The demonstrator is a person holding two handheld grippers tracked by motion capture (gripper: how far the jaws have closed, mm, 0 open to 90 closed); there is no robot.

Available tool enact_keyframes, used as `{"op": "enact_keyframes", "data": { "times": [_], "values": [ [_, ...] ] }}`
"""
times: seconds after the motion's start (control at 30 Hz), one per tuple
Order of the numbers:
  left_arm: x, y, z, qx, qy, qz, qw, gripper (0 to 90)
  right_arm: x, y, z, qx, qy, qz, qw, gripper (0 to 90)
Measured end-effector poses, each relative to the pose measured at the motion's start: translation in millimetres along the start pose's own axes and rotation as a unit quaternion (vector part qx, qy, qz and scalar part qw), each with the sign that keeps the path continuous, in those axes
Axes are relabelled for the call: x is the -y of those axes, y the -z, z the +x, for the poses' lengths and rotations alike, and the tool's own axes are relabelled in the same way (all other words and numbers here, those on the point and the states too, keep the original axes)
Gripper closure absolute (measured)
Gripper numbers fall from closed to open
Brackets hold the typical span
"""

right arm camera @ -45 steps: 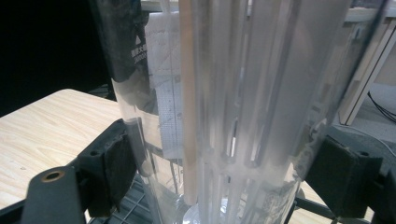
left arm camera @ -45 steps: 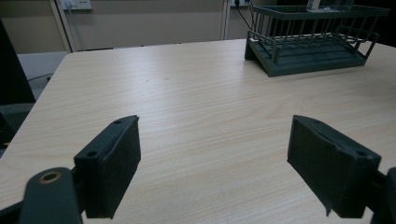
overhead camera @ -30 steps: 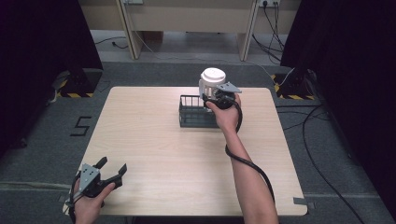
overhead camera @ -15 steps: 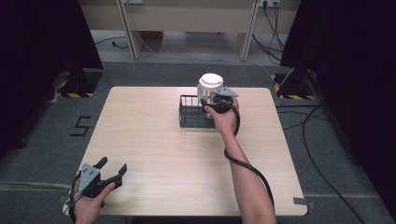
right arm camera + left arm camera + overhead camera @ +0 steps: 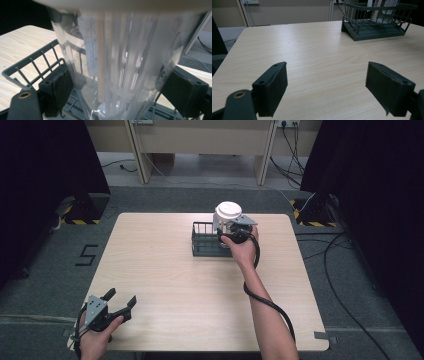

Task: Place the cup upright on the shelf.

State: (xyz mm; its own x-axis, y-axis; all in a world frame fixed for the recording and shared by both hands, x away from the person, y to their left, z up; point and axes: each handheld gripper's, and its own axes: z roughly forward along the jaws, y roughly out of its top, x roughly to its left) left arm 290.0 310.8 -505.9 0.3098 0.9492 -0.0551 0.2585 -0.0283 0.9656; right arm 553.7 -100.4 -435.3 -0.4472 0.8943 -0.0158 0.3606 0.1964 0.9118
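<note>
I have the right gripper point(image 5: 231, 231) closed on the clear container point(image 5: 120, 62), both pads pressed on its sides. In the high view its white lid point(image 5: 228, 211) sits above the right end of the dark wire rack point(image 5: 205, 241). The right gripper view shows the container's base down inside the rack, between the wires, with straw-like sticks standing inside it. I can't tell if the base rests on the rack floor or hangs just above.

My left gripper point(image 5: 111, 307) is idle, well apart from the rack at the near left corner of the table point(image 5: 165, 285), jaws wide, nothing between them; the rack point(image 5: 377, 22) shows far off ahead of it.

My judgement: the carry is done and the container is at the rack. Left to do: seat it, let go, back the right gripper out.
</note>
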Motion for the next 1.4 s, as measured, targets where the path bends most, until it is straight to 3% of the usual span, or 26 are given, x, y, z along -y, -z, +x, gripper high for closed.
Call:
{"op": "enact_keyframes", "data": {
  "times": [0.17,0.53,1.4],
  "values": [
    [0.0,0.2,0.2,-0.001,0.000,0.000,1.0000,17.1,-0.3,12.7,-0.7,-0.003,0.002,-0.007,1.0000,15.5],
    [-0.1,0.8,0.3,-0.005,-0.002,0.001,1.0000,17.1,13.5,46.4,-9.6,-0.004,0.002,0.009,0.9999,15.6],
    [0.3,0.7,0.4,-0.007,-0.002,0.004,1.0000,17.1,62.0,112.3,-38.5,0.001,-0.007,0.022,0.9997,17.7]
  ]
}}
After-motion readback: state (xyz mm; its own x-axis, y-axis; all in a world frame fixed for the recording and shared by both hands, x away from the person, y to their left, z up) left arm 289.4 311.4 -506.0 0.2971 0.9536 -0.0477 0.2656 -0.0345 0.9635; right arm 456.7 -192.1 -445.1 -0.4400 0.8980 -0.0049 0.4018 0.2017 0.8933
